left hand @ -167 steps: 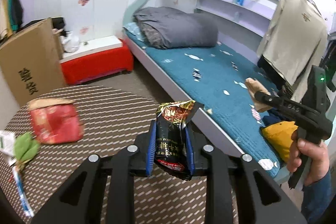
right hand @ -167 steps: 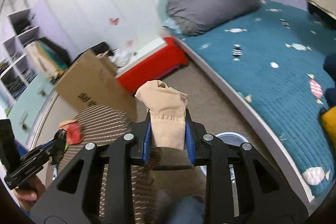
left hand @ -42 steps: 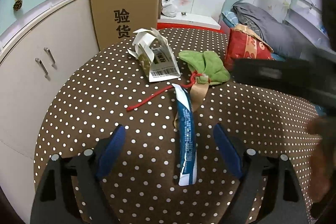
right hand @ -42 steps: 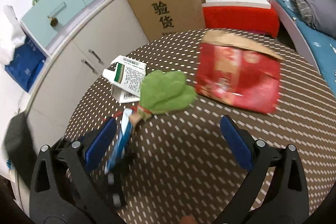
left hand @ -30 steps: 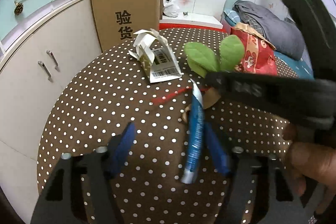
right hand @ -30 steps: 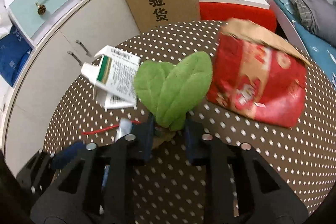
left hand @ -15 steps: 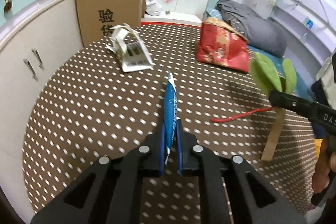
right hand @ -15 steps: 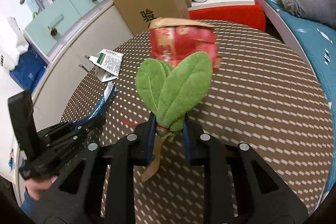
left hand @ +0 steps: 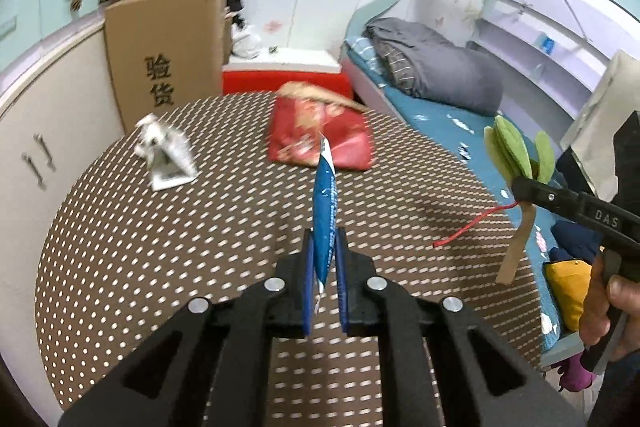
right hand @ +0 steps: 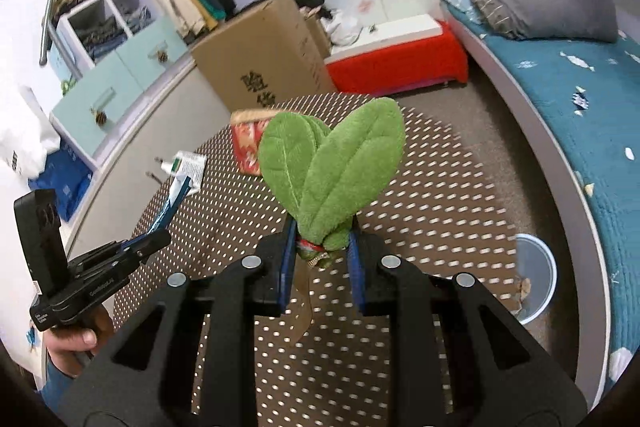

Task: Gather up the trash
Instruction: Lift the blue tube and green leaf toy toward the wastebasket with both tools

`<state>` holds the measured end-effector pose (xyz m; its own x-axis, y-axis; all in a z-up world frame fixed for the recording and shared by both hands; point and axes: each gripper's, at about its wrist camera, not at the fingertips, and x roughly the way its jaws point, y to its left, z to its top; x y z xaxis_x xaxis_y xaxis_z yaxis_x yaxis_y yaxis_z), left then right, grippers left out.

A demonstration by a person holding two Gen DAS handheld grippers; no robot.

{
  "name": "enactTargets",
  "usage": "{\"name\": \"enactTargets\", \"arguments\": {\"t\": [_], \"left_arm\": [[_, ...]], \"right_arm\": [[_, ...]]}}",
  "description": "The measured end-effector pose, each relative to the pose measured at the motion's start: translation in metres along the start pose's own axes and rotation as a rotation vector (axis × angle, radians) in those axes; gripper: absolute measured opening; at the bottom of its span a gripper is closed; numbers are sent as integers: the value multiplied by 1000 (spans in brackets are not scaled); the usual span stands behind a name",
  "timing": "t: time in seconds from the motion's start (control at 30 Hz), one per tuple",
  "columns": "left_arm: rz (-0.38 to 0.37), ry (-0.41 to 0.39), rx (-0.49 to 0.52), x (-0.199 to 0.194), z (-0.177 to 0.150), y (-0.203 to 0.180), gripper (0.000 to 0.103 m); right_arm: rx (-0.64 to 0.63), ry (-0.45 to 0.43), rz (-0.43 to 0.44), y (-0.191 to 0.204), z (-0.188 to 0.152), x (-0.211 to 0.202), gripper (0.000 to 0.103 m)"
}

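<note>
You are in a small bedroom, over a round table with a brown dotted cloth, and a bed with a blue cover runs along one side.

Your left gripper is pinched tight on a thin blue wrapper. The wrapper sticks up and points away from you, long and straight.

Your right gripper is closed on the bottom of a green leaf bundle, with a red string and a tan strip hanging under it.

Both hands are full and lifted off the table. I think the next job is to drop these in the bin.

A round blue tub sits on the floor past the table edge, by the bed. It may be the bin, but you only see part of it. It lies to the right of your right gripper and lower down, so your right hand is nearer. Your left hand has to cross the table.

A red bag and a white paper box lie on the table for later.
</note>
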<state>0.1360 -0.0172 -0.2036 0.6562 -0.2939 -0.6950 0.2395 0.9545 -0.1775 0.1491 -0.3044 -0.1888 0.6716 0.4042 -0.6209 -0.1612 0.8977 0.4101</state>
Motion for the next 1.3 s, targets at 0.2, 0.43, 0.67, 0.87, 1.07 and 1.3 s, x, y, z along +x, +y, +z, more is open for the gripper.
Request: {"name": "enactTargets", "arguments": {"t": [0.2, 0.43, 0.67, 0.87, 1.07, 1.3], "left_arm": [[-48, -21, 56, -1, 18, -38, 9], [-113, -34, 130, 2, 32, -89, 9], [-191, -35, 213, 15, 47, -149, 9], [-246, -2, 275, 39, 52, -198, 9], [-282, 81, 316, 84, 58, -241, 9], [-283, 200, 374, 144, 60, -280, 9]], "right_arm": [[43, -77, -16, -30, 9, -38, 23], [105, -154, -73, -72, 10, -77, 23], [199, -211, -145, -128, 6, -108, 23], [273, -229, -201, -171, 4, -115, 23], [352, -206, -253, -219, -4, -105, 23], [452, -154, -294, -276, -13, -77, 23]]}}
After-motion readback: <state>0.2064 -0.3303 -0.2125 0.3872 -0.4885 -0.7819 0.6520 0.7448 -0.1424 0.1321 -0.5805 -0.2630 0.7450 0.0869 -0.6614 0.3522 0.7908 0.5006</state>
